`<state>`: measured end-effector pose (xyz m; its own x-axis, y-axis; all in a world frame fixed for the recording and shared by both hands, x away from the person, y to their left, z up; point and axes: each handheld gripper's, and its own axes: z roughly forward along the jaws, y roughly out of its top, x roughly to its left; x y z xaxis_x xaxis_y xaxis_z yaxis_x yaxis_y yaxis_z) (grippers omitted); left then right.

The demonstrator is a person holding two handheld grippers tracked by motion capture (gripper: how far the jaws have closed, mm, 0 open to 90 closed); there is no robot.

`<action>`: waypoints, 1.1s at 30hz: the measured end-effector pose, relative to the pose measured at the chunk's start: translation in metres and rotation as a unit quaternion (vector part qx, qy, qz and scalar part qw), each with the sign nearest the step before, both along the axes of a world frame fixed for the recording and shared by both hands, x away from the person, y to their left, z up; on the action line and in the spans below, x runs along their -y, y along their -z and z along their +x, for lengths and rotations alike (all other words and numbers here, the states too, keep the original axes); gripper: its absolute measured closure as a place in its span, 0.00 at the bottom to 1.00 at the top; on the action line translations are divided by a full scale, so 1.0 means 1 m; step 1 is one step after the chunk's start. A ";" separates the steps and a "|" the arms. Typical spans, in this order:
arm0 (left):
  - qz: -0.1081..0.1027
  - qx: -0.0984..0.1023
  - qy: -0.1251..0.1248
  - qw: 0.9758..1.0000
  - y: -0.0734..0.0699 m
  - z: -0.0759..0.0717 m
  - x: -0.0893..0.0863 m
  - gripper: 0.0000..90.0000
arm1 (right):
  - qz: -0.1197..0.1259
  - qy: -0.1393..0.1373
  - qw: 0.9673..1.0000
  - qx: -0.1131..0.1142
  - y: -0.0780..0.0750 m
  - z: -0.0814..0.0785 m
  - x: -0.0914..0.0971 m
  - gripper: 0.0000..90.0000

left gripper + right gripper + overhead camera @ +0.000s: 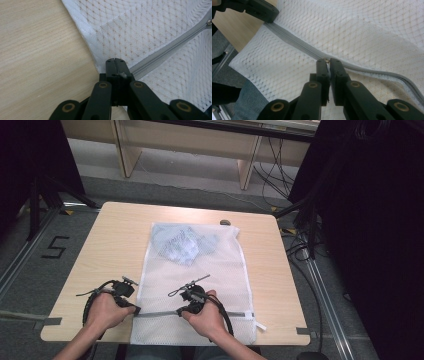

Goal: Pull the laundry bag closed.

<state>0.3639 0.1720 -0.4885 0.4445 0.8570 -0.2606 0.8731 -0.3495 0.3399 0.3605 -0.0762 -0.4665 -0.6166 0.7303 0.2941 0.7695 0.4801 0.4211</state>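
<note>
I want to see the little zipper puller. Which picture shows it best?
The right gripper view: the zipper pull sits close up, pinched between the right gripper's jaws. The left gripper view shows it tiny at the edge; in the high view it is too small.

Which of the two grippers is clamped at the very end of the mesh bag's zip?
The left gripper, shut on the zipper end at the mesh bag edge; the right gripper grips mid-zip.

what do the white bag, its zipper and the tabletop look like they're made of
The bag looks like thin white synthetic mesh: small holes let the wood show through. The zipper appears to be grey woven tape with fine, likely plastic, teeth. The table looks like pale wood-grain laminate, matte, though it could be veneer.
</note>
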 end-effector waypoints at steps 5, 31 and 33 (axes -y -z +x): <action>0.000 0.000 0.000 1.000 0.000 0.000 0.000 1.00 | -0.001 0.002 1.000 -0.003 0.000 0.000 0.003 0.97; -0.001 0.000 0.000 1.000 0.000 0.000 0.000 1.00 | -0.007 0.013 1.000 0.002 0.001 0.001 0.025 0.97; -0.001 0.000 0.001 1.000 0.000 0.000 0.000 1.00 | -0.006 0.017 1.000 0.000 0.002 0.002 0.025 0.97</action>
